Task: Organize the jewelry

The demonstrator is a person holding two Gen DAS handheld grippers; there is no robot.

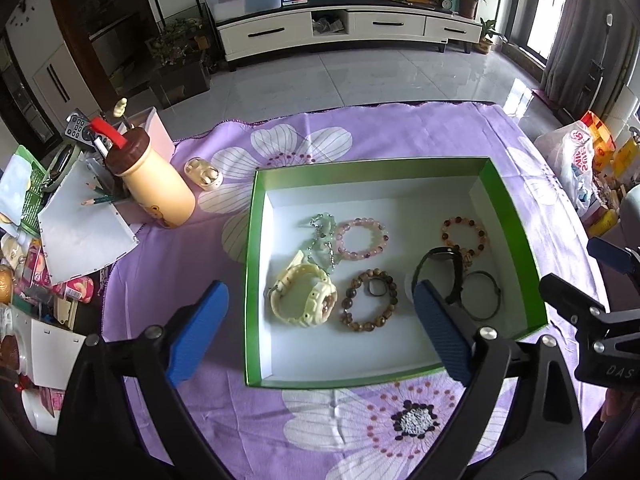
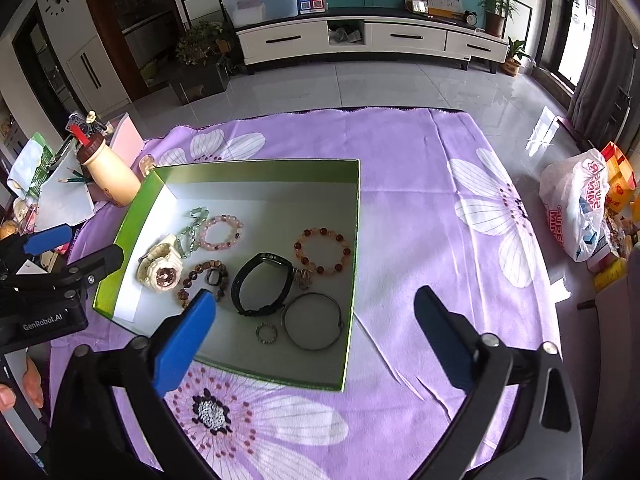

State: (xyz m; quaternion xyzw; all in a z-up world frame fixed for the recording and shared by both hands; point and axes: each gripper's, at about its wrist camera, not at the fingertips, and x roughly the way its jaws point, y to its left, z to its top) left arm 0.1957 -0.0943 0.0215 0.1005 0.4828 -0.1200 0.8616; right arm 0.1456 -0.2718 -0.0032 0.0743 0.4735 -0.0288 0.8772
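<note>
A green box with a white floor (image 1: 400, 212) (image 2: 260, 200) sits on the purple flowered cloth. In it lie a cream watch (image 1: 304, 296) (image 2: 160, 268), a pink bead bracelet (image 1: 362, 238) (image 2: 221, 232), a pale green chain (image 1: 322, 240), a brown bead bracelet (image 1: 370, 300) (image 2: 202, 278), a black band (image 1: 444, 272) (image 2: 262, 288), an amber bead bracelet (image 1: 464, 234) (image 2: 323, 251), a metal bangle (image 1: 482, 294) (image 2: 313, 320) and a small ring (image 2: 266, 333). My left gripper (image 1: 320, 320) is open and empty above the box's near side. My right gripper (image 2: 316, 332) is open and empty over the box's near right corner.
A cream bottle with a brown cap (image 1: 154, 184) (image 2: 108, 176) and a small earbud case (image 1: 203, 173) stand left of the box. Papers, pencils and clutter (image 1: 76, 220) crowd the table's left edge. A white plastic bag (image 2: 576, 208) lies at the right.
</note>
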